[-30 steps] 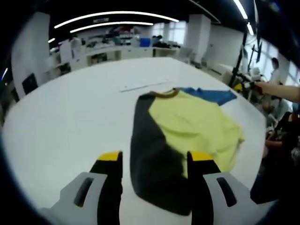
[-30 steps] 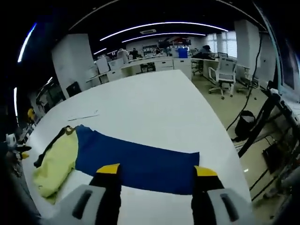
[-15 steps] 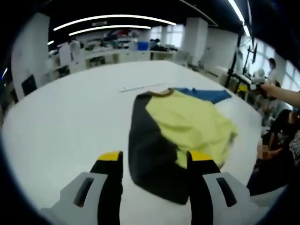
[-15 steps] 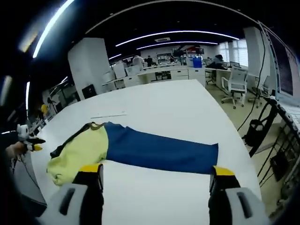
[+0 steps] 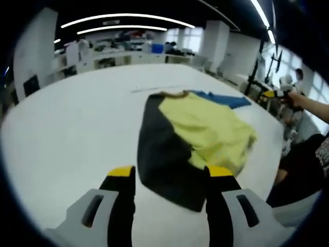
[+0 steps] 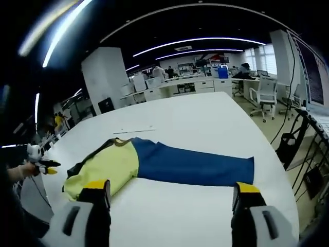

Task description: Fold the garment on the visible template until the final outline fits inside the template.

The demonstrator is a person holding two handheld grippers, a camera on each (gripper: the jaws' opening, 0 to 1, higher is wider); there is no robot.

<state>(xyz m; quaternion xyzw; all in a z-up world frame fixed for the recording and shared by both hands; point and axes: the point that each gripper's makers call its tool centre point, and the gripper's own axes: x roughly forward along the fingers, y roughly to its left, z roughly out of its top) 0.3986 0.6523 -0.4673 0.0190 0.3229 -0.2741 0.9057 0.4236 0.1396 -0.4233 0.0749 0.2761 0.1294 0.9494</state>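
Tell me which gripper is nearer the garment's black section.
Left. The left gripper straddles the black section at its near edge; the right gripper hangs back off the garment, its blue end nearer.

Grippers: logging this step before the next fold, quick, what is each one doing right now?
Left gripper: open, holding nothing, above the garment.
Right gripper: open wide, holding nothing, above the white table.

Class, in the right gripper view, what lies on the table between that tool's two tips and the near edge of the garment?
Nothing. In the right gripper view, only bare white table lies between the right tool and the garment.
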